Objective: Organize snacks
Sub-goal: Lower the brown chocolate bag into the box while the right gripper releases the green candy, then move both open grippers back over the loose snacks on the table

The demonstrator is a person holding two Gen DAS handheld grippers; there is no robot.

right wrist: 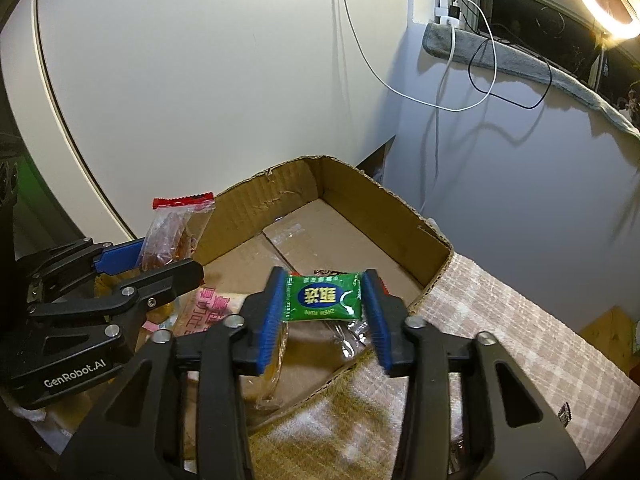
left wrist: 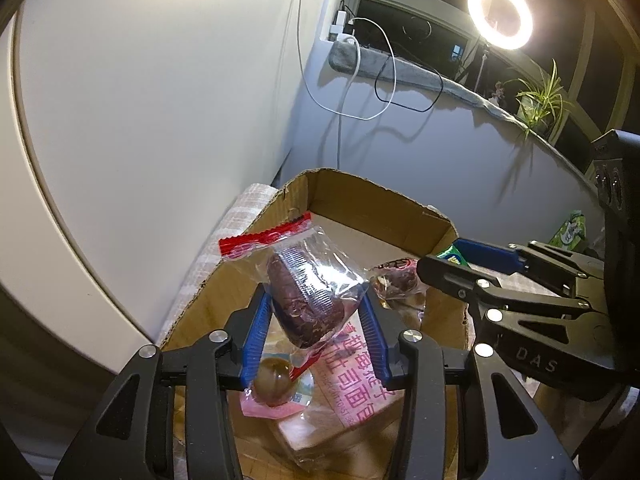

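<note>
A green foil snack packet with blue-and-white lettering (right wrist: 323, 298), a clear wrapper with red crimped edge (left wrist: 298, 276) around a dark brown cake, a plain brown cardboard box (right wrist: 384, 216), a beige checked tablecloth (right wrist: 520, 320).

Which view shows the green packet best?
Right wrist: the green packet sits face-on between the right gripper jaws, label readable. Left wrist shows only its end poking past that gripper's tip.

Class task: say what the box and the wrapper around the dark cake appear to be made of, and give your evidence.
Box: corrugated cardboard, matte brown, with fluted torn edges. Cake wrapper: probably thin clear plastic film, glossy, crinkled, with glare and a red crimped seal.
</note>
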